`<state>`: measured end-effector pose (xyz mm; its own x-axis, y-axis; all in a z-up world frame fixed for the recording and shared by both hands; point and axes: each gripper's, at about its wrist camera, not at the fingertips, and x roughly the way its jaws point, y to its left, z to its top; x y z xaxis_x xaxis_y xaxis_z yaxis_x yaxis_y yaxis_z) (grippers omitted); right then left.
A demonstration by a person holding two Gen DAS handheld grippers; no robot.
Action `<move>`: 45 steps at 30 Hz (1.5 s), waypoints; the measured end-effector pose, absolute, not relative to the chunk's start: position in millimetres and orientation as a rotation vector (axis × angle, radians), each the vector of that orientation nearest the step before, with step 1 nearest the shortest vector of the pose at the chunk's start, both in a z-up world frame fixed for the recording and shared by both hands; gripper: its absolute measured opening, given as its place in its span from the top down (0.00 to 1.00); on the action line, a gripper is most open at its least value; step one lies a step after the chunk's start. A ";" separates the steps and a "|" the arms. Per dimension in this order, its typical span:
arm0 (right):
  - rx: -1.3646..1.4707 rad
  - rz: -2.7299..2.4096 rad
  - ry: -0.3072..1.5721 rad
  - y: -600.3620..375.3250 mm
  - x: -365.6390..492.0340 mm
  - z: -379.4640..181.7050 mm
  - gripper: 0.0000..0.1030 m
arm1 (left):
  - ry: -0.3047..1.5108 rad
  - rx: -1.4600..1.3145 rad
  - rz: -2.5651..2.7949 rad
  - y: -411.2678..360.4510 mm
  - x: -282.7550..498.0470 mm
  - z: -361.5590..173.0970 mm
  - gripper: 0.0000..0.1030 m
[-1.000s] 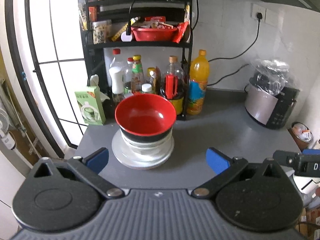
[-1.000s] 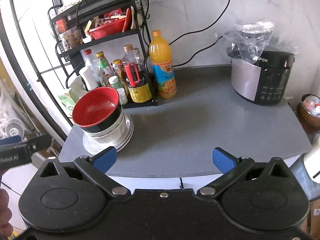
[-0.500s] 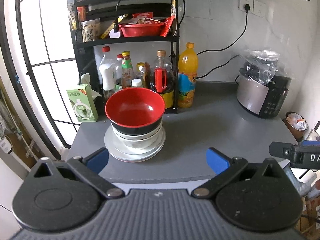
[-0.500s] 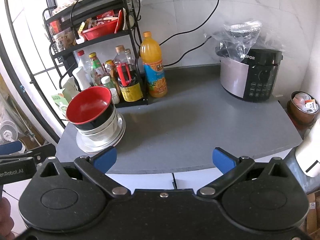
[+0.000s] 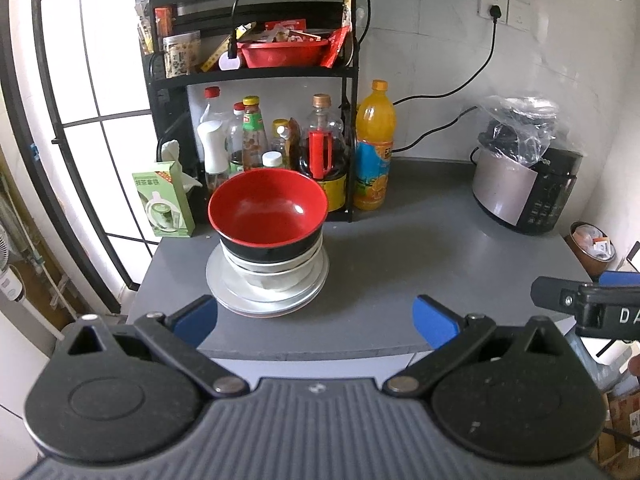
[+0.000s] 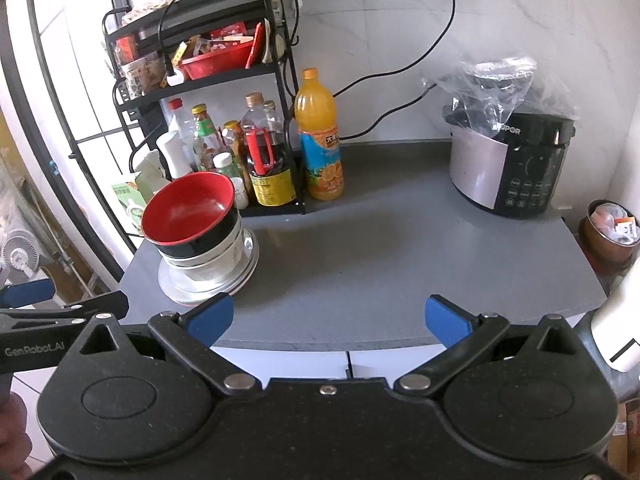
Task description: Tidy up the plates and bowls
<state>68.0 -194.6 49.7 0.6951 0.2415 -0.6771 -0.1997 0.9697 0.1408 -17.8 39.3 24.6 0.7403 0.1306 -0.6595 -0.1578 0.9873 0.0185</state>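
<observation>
A red bowl with a black outside (image 5: 267, 209) tops a stack of pale bowls (image 5: 276, 272) on metal plates (image 5: 264, 300) at the left of the grey counter (image 5: 400, 272). The stack also shows in the right wrist view (image 6: 188, 216), on its plates (image 6: 208, 284). My left gripper (image 5: 316, 322) is open and empty, just off the counter's front edge, in front of the stack. My right gripper (image 6: 328, 320) is open and empty, off the front edge, to the right of the stack.
A black rack (image 5: 256, 76) with bottles and a red basket stands behind the stack. An orange juice bottle (image 5: 374, 148), a green tissue box (image 5: 164, 200) and a rice cooker (image 5: 524, 184) under plastic sit along the back. A wall lies behind, a window at left.
Both grippers have drawn back from the counter, so the stack looks smaller and farther. Both stay open. The stack has not moved.
</observation>
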 end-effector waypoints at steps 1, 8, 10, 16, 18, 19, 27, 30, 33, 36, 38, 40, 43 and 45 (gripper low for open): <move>0.056 0.247 0.763 -194.9 68.4 49.6 0.00 | 0.720 -0.040 0.160 39.3 -18.1 24.7 0.00; 0.053 0.254 0.762 -193.6 68.9 49.8 0.00 | 0.720 -0.036 0.162 38.3 -17.7 25.5 0.00; 0.053 0.255 0.762 -194.1 68.9 49.8 0.00 | 0.723 -0.032 0.164 38.1 -18.1 24.8 0.00; 0.046 0.253 0.757 -194.4 68.9 50.1 0.00 | 0.723 -0.042 0.169 40.2 -19.0 24.8 0.00; 0.043 0.249 0.753 -195.3 68.3 50.8 0.00 | 0.721 -0.036 0.171 40.1 -18.2 25.0 0.00; 0.036 0.246 0.749 -195.1 68.0 51.5 0.00 | 0.720 -0.035 0.172 40.0 -18.1 25.0 0.00; 0.035 0.249 0.746 -196.7 65.5 53.4 0.00 | 0.717 -0.030 0.164 38.6 -19.8 26.0 0.00; 0.032 0.248 0.748 -196.6 65.2 53.3 0.00 | 0.719 -0.034 0.165 38.3 -19.7 25.9 0.00; 0.031 0.253 0.743 -196.4 62.4 54.4 0.00 | 0.720 -0.033 0.165 38.0 -21.0 26.2 0.00; 0.035 0.254 0.741 -197.8 60.7 55.2 0.00 | 0.717 -0.032 0.169 37.6 -21.6 26.6 0.00; 0.039 0.255 0.743 -199.0 60.4 54.5 0.00 | 0.715 -0.031 0.170 36.1 -23.6 26.6 0.00; 0.030 0.252 0.740 -199.4 60.0 54.6 0.00 | 0.720 -0.036 0.166 36.1 -23.8 26.8 0.00; 0.035 0.248 0.738 -201.4 59.7 54.6 0.00 | 0.717 -0.033 0.159 35.9 -23.6 27.2 0.00; 0.049 0.249 0.743 -204.1 60.0 54.9 0.00 | 0.716 -0.034 0.154 35.3 -23.2 27.4 0.00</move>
<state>60.0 -204.1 54.9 0.7082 0.2412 -0.6635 -0.2069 0.9695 0.1315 -23.2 35.3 27.4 0.7439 0.1286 -0.6558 -0.1520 0.9881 0.0214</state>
